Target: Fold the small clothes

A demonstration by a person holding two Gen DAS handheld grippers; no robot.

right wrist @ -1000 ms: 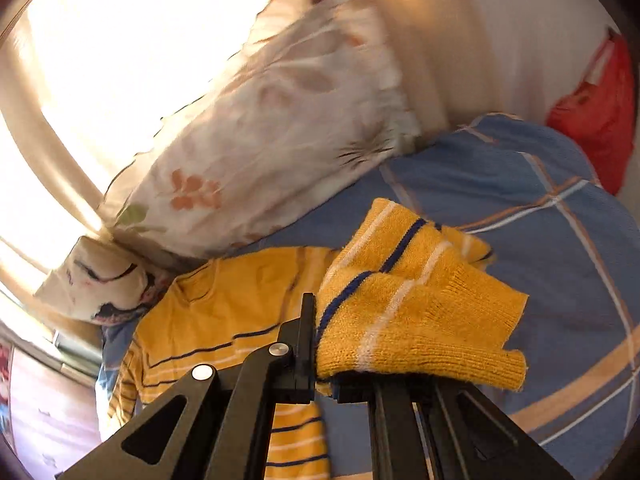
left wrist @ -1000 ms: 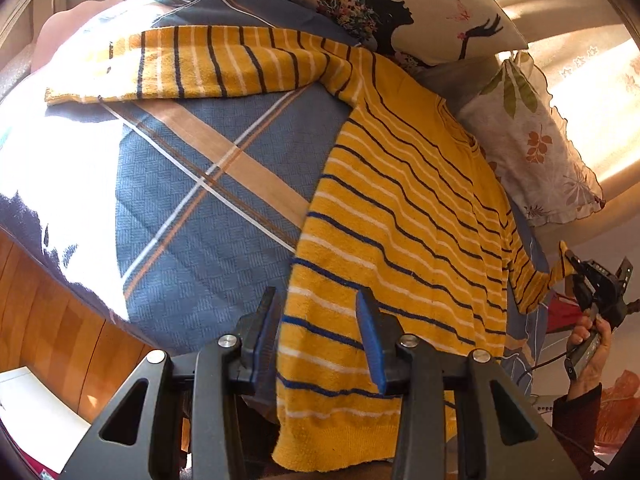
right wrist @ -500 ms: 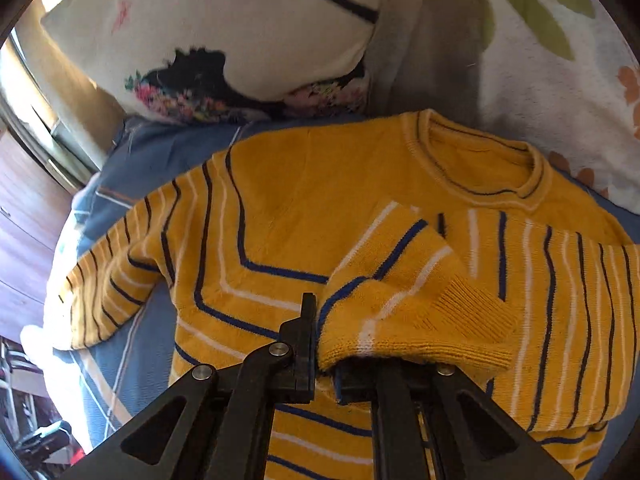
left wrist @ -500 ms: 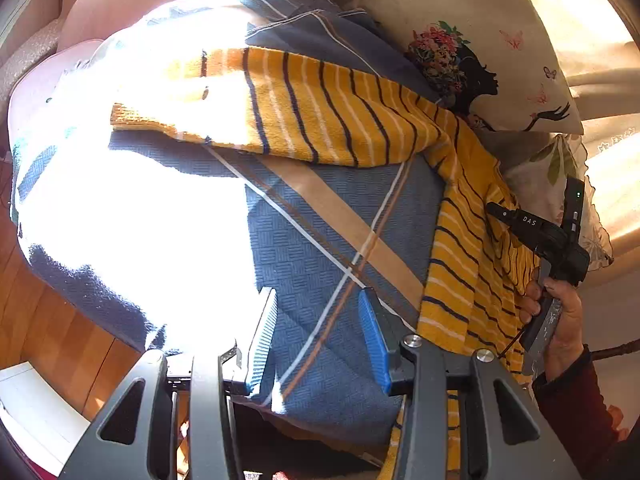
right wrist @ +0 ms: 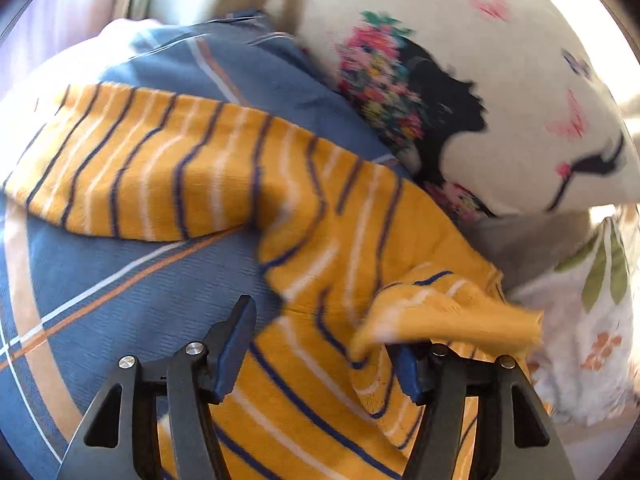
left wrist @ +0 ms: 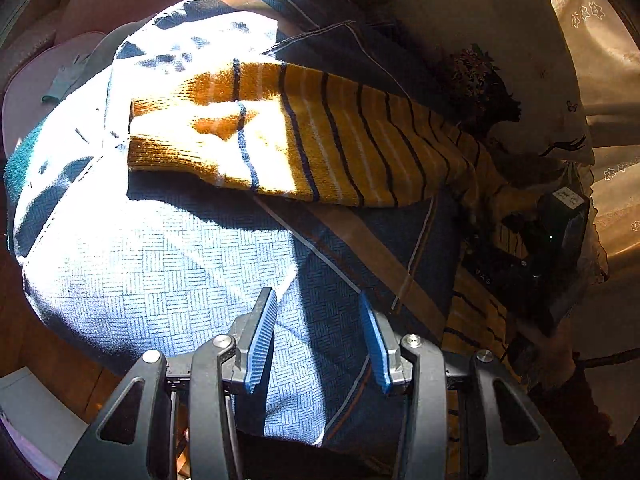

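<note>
A yellow sweater with navy and white stripes [right wrist: 320, 248] lies on a blue plaid bedspread [right wrist: 120, 280]. In the left wrist view its left sleeve [left wrist: 320, 136] stretches across the bed in bright sun. My left gripper [left wrist: 318, 340] is open and empty over bare bedspread [left wrist: 180, 264], well short of the sleeve. My right gripper [right wrist: 324, 348] is open over the sweater's body. The right sleeve's cuff [right wrist: 448, 316] lies draped over its right finger [right wrist: 408, 372], folded onto the body. The right gripper's body shows dark in the left wrist view [left wrist: 552, 248].
A cream pillow with a printed woman's profile [right wrist: 500, 100] and a leaf-print pillow [right wrist: 592, 320] lie at the head of the bed beside the sweater. A wooden floor [left wrist: 52, 356] shows past the bed's left edge. A pink cushion [left wrist: 80, 20] lies at the far left.
My right gripper carried the right cuff across onto the sweater's body and opened, releasing it. My left gripper moved left from the hem toward the spread left sleeve, staying open.
</note>
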